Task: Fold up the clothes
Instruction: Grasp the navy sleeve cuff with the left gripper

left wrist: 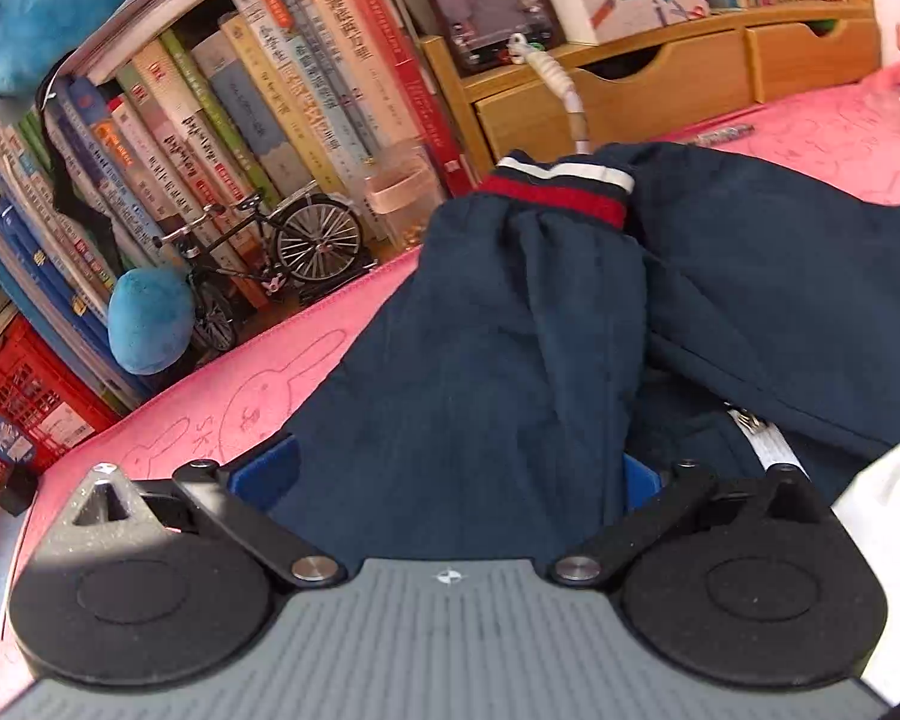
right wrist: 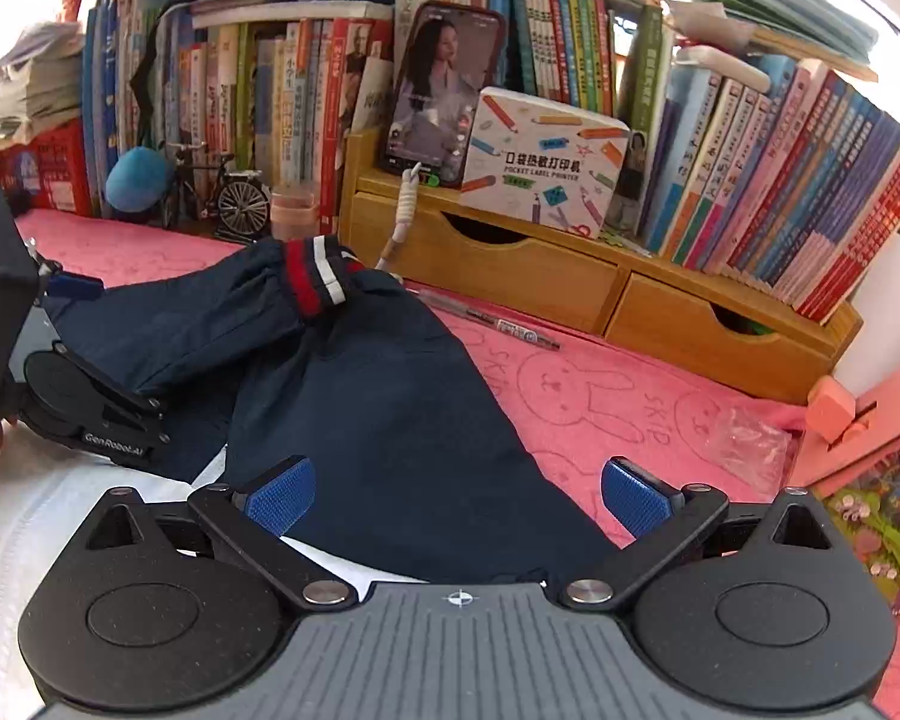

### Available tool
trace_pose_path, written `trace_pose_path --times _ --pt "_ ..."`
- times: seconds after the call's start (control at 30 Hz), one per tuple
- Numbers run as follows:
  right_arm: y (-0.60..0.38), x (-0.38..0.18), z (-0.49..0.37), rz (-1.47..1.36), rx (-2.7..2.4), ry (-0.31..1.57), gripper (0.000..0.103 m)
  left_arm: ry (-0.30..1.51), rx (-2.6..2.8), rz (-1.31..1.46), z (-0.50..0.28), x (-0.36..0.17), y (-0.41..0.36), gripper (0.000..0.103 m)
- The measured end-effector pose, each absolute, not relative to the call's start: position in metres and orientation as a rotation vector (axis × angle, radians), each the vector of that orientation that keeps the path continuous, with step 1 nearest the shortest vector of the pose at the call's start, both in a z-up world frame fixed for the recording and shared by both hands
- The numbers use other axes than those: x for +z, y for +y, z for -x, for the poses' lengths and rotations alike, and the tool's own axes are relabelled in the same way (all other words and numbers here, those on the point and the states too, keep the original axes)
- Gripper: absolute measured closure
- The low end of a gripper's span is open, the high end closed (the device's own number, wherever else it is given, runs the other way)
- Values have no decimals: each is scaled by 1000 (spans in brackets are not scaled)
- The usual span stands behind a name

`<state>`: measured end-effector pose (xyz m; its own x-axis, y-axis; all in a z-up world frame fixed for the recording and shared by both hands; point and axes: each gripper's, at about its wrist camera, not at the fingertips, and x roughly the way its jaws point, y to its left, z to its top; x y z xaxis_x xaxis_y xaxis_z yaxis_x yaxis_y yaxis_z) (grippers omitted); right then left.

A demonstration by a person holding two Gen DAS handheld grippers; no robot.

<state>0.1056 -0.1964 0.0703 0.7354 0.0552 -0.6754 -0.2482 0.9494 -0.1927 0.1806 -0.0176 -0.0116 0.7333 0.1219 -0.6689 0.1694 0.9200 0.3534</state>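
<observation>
Jacket (right wrist: 390, 396) one, navy, left hand-held gripper (left wrist: 450, 474) apparently holding its sleeve (left wrist: 480, 360), right hand-held gripper (right wrist: 459, 495) wide, empty.

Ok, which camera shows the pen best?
The right wrist view: the pen lies whole on the pink mat, in front of the wooden drawers. The left wrist view shows only a blurred stretch of it beyond the navy jacket.
</observation>
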Motion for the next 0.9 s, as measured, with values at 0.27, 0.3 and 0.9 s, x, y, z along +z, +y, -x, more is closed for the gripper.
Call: trace_pose_path --times 0.27,0.3,0.9 --pt "-126 22 -181 289 259 905 0 766 -70 -163 -188 5 28 52" --pt "-119 16 -186 298 256 914 0 755 -82 -132 -185 10 34 52" --pt "-294 65 -104 220 -282 719 91 698 -78 -235 -163 18 55 0"
